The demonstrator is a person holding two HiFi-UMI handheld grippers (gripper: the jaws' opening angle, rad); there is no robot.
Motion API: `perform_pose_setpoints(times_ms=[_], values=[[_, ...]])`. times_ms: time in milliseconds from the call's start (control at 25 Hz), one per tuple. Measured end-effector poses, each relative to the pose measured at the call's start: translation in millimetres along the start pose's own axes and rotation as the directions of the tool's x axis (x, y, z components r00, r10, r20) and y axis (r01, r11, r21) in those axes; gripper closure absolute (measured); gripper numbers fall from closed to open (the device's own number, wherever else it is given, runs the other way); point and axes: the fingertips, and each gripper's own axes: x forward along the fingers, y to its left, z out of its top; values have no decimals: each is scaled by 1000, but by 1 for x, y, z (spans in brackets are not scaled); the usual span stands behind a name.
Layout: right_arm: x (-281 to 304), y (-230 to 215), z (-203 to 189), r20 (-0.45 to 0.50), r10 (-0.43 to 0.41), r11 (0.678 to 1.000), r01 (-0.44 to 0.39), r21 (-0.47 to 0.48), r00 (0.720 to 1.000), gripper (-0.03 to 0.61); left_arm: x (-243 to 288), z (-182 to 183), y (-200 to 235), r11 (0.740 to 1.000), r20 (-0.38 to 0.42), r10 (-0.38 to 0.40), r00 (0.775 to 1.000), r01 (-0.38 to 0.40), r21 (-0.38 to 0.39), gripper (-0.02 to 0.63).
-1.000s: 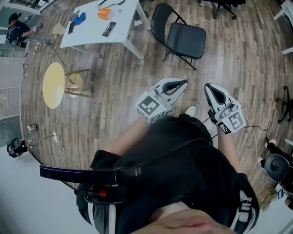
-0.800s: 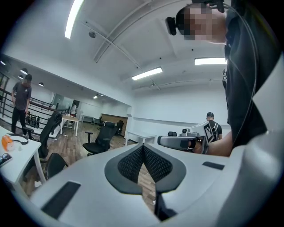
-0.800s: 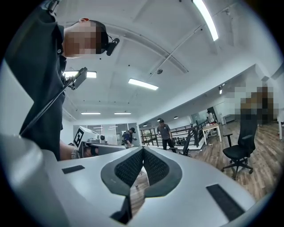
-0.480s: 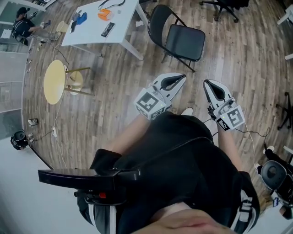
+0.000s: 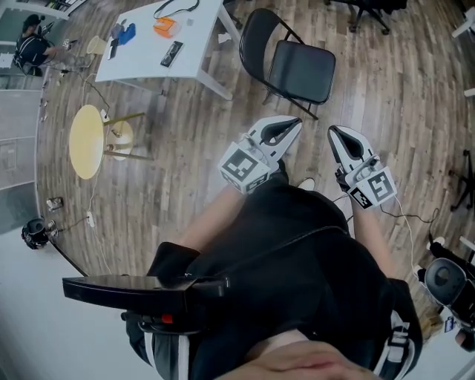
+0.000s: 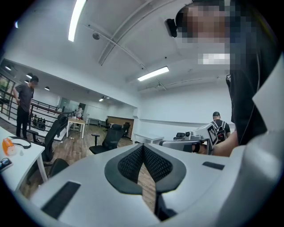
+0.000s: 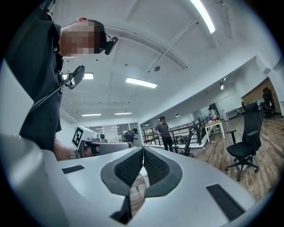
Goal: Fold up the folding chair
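The black folding chair (image 5: pixel 295 65) stands unfolded on the wooden floor, straight ahead of me in the head view. Its round backrest faces the white table (image 5: pixel 199 46). My left gripper (image 5: pixel 298 122) is shut with nothing in it and points level at the chair, a short way from its front legs. My right gripper (image 5: pixel 331 130) hangs beside it, also shut and empty, and just as far from the chair. In the left gripper view the left gripper (image 6: pixel 143 146) has its ribbed pads pressed together. In the right gripper view the right gripper (image 7: pixel 143 149) is closed the same way.
A yellow round stool (image 5: pixel 87 139) stands at the left. The white table carries small orange and blue items. Black office chairs (image 5: pixel 365 9) stand at the far edge. A cable (image 5: pixel 410 223) trails over the floor at the right. People stand farther off in the room.
Both grippers have moved forward a little toward the folding chair, still shut. The chair itself has not moved.
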Motion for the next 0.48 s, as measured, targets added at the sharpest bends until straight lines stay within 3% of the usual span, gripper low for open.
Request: perform_pose_setpoints(times_ms=[480], values=[[123,-56,3,-23,-112,994,113,5,993,568,16,17,146,995,-2,-96,995,96,-14,610]])
